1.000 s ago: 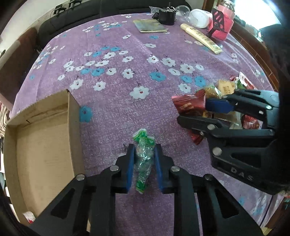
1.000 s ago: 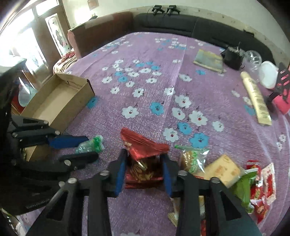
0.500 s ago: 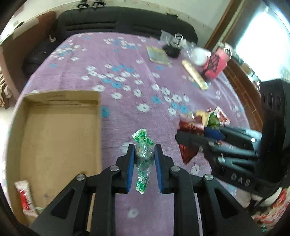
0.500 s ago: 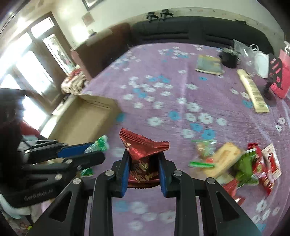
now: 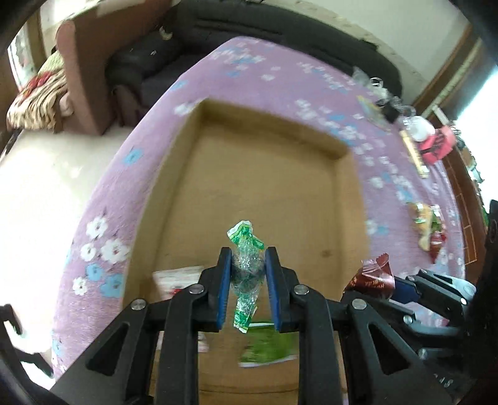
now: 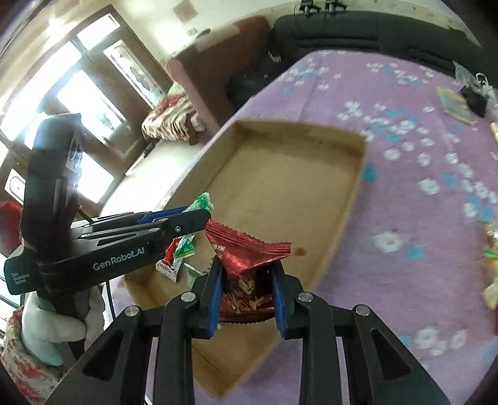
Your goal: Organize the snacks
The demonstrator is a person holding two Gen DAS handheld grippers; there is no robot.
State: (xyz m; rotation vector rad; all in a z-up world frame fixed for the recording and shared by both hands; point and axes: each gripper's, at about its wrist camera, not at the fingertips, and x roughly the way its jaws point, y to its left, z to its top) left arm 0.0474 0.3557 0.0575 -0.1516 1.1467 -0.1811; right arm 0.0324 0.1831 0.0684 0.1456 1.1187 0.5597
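A round table under a purple cloth with white and blue flowers (image 6: 404,193) fills the room's middle. Behind it runs a long black sofa (image 6: 373,28), a brown upholstered armchair (image 6: 211,65) beside it with a red-and-cream patterned blanket (image 6: 169,120) draped nearby. Bright daylight pours through tall wood-framed windows (image 6: 77,102) onto a pale glossy floor (image 5: 40,193). The cream wall (image 5: 420,34) shows above the sofa.

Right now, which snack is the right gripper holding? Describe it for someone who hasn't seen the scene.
Find the shallow brown cardboard box on the purple flowered tablecloth. Above its near end, the right gripper clamps a shiny dark-red foil packet with crimped edges. The left gripper beside it holds a clear-and-green wrapper instead.
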